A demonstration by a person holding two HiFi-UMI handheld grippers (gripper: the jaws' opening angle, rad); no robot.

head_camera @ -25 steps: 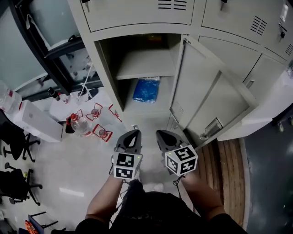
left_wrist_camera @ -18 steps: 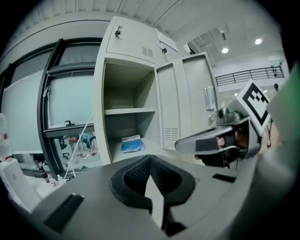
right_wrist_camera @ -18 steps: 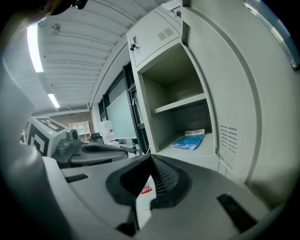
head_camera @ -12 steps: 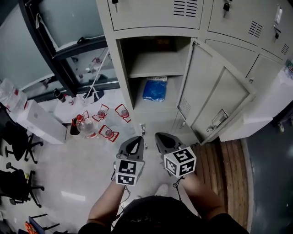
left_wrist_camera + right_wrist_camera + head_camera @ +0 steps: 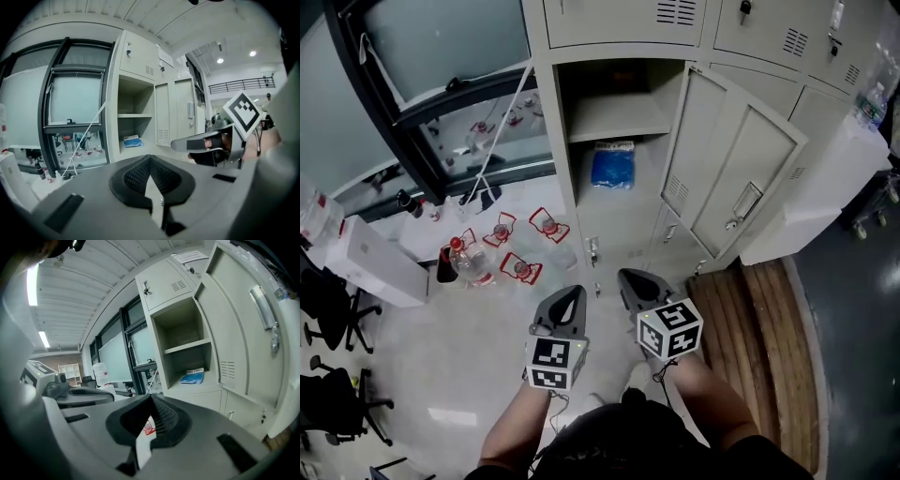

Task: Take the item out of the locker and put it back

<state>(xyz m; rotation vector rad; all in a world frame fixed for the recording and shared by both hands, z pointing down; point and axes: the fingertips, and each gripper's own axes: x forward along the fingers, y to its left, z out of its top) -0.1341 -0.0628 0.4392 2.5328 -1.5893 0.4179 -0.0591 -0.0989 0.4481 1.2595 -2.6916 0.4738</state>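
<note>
A bank of pale metal lockers [image 5: 619, 23] stands on a light floor [image 5: 459, 347], next to a dark-framed window [image 5: 441, 56]. A strip of wooden boards [image 5: 750, 319] runs along the right.

The left gripper [image 5: 150, 159] has its two jaws closed tip to tip, with nothing between them. The right gripper [image 5: 151, 398] is the same: its two ribbed pads meet at the front and hold nothing. In the head view the two grippers hang side by side above the floor, close but not touching, both pointing toward the lockers. Each carries one marker cube, the left cube [image 5: 553, 361] and the right cube [image 5: 670, 328]. Two forearms reach back from them toward the bottom edge.

One locker is open, its single door [image 5: 727, 159] swung out to the right. Inside is one shelf [image 5: 614, 117], and I cannot make out anything on it. Below the shelf, one blue packet [image 5: 612, 166] lies on the floor of the compartment toward the back, well apart from both grippers.

To the left of the lockers, four red-edged items [image 5: 517, 269] lie scattered on the floor, with a red-capped clear bottle [image 5: 464, 262] among them. One white box [image 5: 370, 248] sits further left. Two black chairs [image 5: 328, 291] stand at the left edge.
</note>
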